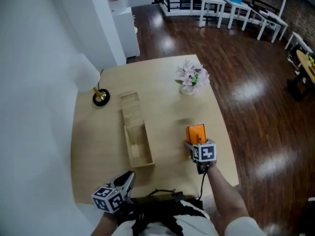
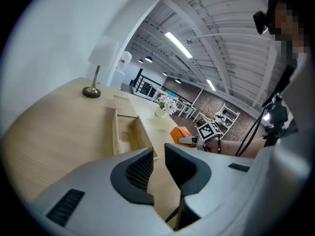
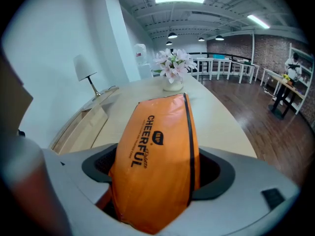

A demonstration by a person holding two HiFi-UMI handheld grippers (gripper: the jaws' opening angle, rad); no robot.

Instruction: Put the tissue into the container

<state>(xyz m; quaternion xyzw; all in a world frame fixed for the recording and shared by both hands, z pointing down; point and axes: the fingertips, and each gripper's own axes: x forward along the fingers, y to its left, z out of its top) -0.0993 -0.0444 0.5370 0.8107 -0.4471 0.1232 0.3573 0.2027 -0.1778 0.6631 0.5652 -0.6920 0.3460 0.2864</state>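
While the right gripper (image 1: 197,142) is clamping it by both flanks, the tissue pack (image 3: 155,161) is bulging between the 2 dark ribbed pads. It is a soft oblong pack in glossy orange film with a dark seam and black print. Its long axis is running along the jaws, away from the person and towards the white flowers (image 1: 193,77). It is sitting right of the container (image 1: 127,146), well apart from it. The container is a long, narrow, open box of pale wood on the smooth light table (image 1: 98,141), lying almost parallel to the pack. The right forearm is reaching in from the lower right, with the gripper tilting down. The left gripper (image 2: 158,154) is staying low at the near edge, its jaws slightly apart and empty.
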